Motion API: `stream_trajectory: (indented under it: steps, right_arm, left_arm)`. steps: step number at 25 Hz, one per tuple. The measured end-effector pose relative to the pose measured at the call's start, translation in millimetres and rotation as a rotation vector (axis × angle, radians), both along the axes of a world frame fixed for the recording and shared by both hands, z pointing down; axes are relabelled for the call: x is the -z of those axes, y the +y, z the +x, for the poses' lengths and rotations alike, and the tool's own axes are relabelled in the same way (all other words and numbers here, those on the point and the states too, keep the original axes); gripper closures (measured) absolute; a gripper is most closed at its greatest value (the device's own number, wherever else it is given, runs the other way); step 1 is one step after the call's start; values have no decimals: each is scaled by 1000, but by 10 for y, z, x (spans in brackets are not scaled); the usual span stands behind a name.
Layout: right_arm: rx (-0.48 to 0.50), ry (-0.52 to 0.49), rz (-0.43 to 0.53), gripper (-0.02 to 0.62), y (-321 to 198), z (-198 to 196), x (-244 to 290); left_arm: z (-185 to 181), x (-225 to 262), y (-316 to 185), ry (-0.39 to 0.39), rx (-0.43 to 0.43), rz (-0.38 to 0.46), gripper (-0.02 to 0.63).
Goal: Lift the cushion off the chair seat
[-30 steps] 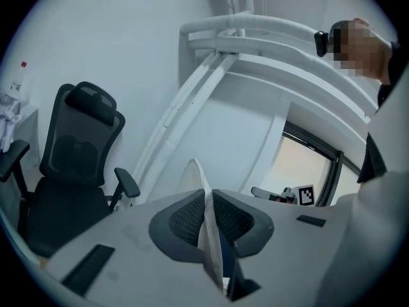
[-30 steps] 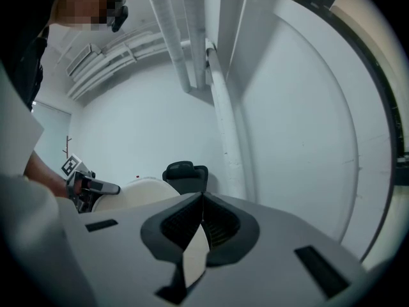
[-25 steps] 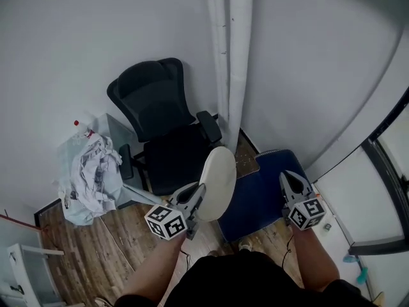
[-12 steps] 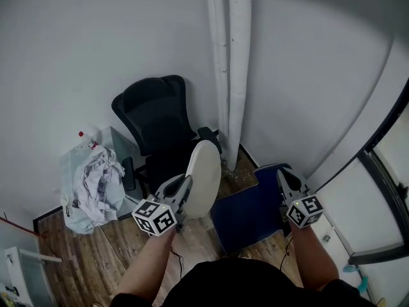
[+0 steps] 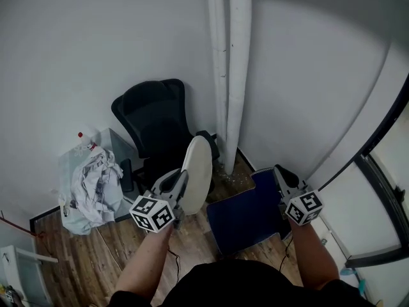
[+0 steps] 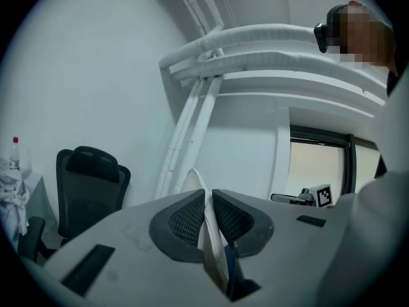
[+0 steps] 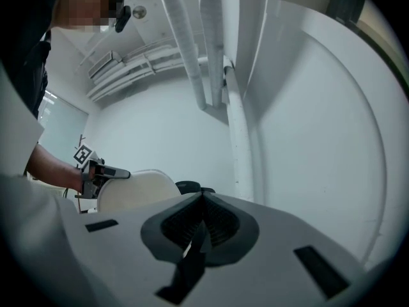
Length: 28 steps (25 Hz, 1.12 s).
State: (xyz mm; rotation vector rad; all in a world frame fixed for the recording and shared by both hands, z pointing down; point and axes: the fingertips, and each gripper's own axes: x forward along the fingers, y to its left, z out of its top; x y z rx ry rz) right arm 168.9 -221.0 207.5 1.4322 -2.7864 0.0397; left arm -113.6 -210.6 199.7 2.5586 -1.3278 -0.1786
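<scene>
The cushion, cream on one face and navy blue on the other, hangs in the air between my two grippers, in front of the black office chair. My left gripper is shut on its cream left edge, which stands up on end. In the left gripper view the cream fabric is pinched between the pads of my left gripper. My right gripper is shut on the blue right edge. In the right gripper view, dark fabric sits between the pads of my right gripper. The chair seat is partly hidden behind the cushion.
Two white pipes run down the wall just right of the chair. A crumpled cloth in a clear bag and a red-capped bottle sit left of the chair. A dark window frame borders the right side. The floor is wood.
Both grippers have risen with the cushion held between them. The cushion sits higher and further left in the head view, and its cream edge stands more upright.
</scene>
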Motion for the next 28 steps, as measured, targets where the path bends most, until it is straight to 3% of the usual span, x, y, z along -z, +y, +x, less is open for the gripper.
stream_trajectory:
  steps: [5, 28]
  right_arm:
    - [38, 26, -2, 584, 102, -12, -23]
    - [27, -5, 17, 584, 295, 6, 30]
  left_arm:
    - [51, -41, 38, 10, 4, -9, 568]
    - [100, 7, 277, 20, -2, 6, 569]
